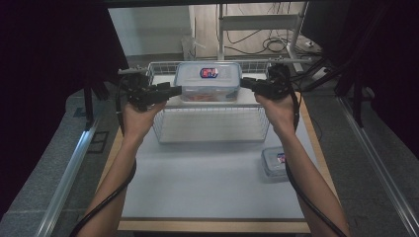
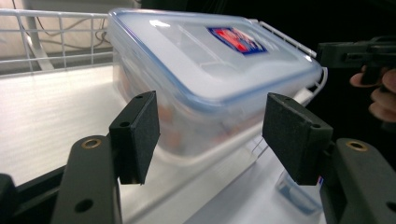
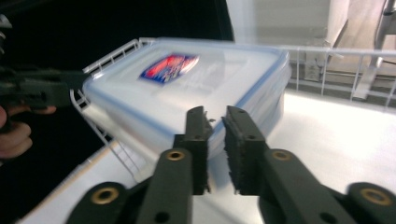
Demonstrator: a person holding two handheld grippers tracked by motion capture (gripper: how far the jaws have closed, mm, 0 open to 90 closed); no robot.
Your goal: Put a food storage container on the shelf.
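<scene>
A large clear plastic box point(image 1: 208, 81) with a blue-edged lid and a red-and-blue label stands in the back part of a white wire basket point(image 1: 212, 126). My left gripper point(image 1: 175, 91) is at the box's left end; in the left gripper view it point(image 2: 210, 135) is open, and the box point(image 2: 210, 70) lies just beyond its pads, apart from them. My right gripper point(image 1: 244, 83) is at the box's right end; in the right gripper view it point(image 3: 217, 140) has its jaws nearly together, with a thin gap and nothing between them, in front of the box point(image 3: 187, 88).
The basket stands on a white table point(image 1: 207, 187). A small lidded plastic box point(image 1: 275, 163) lies on the table at the front right of the basket. Dark curtains hang on both sides, and a metal frame with cables stands beyond the table.
</scene>
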